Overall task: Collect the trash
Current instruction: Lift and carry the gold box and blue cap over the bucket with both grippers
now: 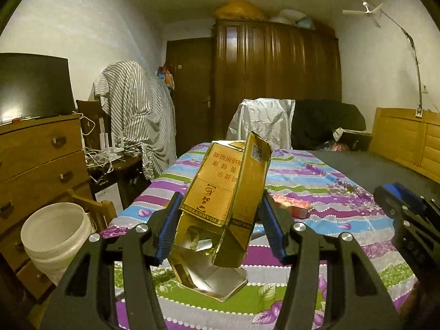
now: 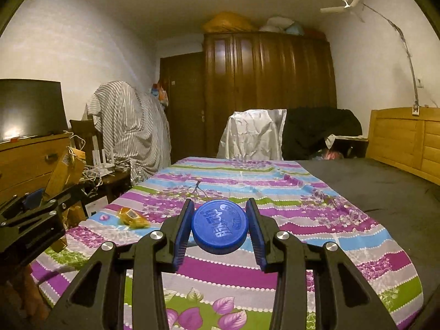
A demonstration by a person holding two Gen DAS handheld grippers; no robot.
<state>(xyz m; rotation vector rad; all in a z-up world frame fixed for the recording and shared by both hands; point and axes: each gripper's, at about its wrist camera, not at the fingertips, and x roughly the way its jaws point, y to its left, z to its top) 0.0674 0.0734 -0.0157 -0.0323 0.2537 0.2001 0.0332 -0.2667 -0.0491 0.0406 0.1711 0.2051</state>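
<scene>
Left wrist view: left gripper clamps a crushed gold carton, long axis pointing up and away. White bucket sits lower left, beside the bed, nearest this hand, so probably the drop spot. Red box lies on the bed beyond. Right wrist view: right gripper pinches a blue cap edgewise, jaws narrow; orange wrapper lies on the bed, centre left.

Blue cap between right gripper pads above striped bedsheet
</scene>
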